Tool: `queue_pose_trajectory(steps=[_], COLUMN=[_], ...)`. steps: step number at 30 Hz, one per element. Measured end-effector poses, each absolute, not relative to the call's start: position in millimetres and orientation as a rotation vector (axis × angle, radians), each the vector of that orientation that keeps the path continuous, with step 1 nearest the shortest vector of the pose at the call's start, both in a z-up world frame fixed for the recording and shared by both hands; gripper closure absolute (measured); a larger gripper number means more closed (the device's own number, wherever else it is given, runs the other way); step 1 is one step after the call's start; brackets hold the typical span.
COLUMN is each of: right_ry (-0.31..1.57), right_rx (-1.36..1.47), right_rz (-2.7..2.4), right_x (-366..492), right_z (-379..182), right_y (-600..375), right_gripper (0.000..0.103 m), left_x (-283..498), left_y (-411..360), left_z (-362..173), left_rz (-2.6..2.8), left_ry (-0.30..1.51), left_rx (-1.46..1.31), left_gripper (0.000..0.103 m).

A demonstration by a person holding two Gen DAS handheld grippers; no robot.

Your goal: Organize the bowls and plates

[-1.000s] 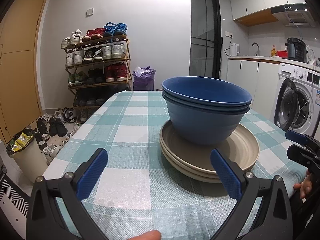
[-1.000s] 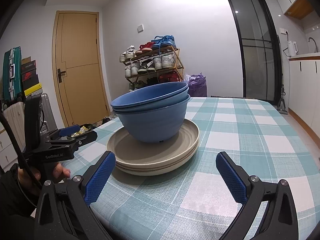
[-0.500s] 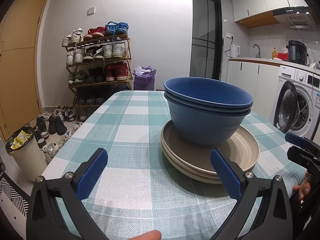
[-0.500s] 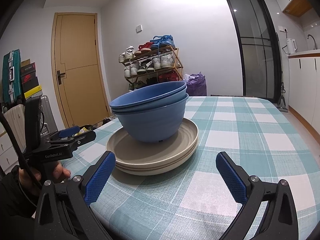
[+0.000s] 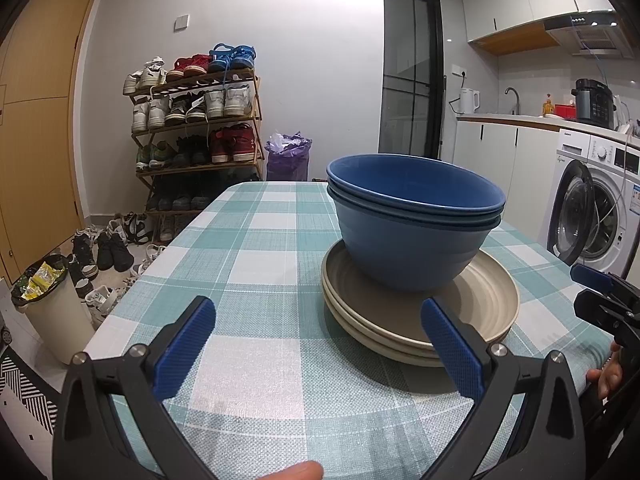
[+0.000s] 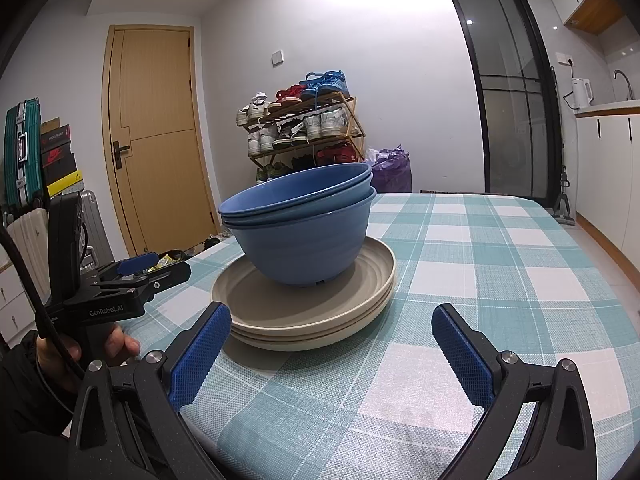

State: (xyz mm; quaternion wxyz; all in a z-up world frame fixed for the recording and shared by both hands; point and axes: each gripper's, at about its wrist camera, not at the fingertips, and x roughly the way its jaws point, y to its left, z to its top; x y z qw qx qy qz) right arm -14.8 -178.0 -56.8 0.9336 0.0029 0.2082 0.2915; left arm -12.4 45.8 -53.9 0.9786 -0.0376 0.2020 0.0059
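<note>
Both tools sitting wide open, gripping nothing. Left tool (image 5: 318,350) hovering over the near edge of the bench (image 5: 256,240), blue pads spread, its right pad just in front of the plate stack. Right tool (image 6: 332,354) hovering at the same near edge, further toward the right corner, fingers spread the same way, also empty. Beige plates (image 5: 488,312) sitting stacked on the checked cloth near that edge, between the two tools. Blue bowls (image 5: 416,224) resting nested on top of the plates, upright, slightly off-centre toward the stack's far-left side. In the right wrist view a hand (image 6: 112,346) is holding the left tool's grip, off the bench's left edge. Shoe rack (image 5: 196,132) standing against the wall beyond the far edge.
</note>
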Motion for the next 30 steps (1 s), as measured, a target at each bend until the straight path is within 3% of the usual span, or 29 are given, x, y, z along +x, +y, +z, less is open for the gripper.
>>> queue_pose_trajectory(steps=[30], right_ry=[0.428], right_rx=[0.006], right_rz=[0.598], right_x=[-14.5], right_z=[-57.2], right_y=[-177.2], right_gripper=[0.001], left_x=[-13.2], left_y=[45.0], left_z=[-52.3], left_rz=[0.004], left_ry=[0.399], left_rx=[-0.068], left_gripper=[0.000])
